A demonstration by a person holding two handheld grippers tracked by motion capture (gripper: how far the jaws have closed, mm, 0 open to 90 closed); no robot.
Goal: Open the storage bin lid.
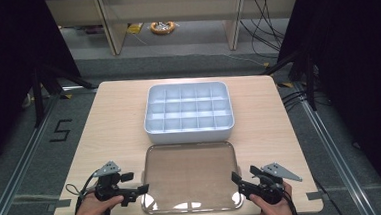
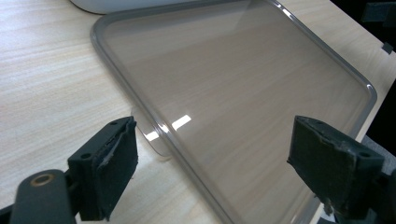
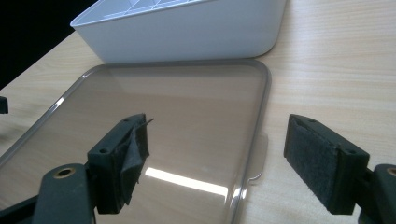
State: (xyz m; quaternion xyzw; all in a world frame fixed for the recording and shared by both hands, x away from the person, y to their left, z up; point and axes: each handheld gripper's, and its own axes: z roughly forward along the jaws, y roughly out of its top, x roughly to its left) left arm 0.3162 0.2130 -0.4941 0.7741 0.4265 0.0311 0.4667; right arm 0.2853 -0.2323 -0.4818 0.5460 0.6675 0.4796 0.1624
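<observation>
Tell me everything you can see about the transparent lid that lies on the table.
The transparent lid is a flat rectangular sheet of smoky, glossy clear plastic with rounded corners and a raised grey-looking rim. A small clear tab sticks out at each short side. It lies flat on the wooden table, just in front of the white compartment box, very close to it. Light reflects off its surface. The left tool and right tool stand open at its side edges, not gripping it.

High view: fixed above near table (image 1: pixel 114 117) edge, facing forward and down, far off. Gripper views: low, close, each looking inward across lid (image 2: pixel 233 93) from opposite sides. All share lid (image 1: pixel 190 175); right also box (image 3: pixel 187 32).
</observation>
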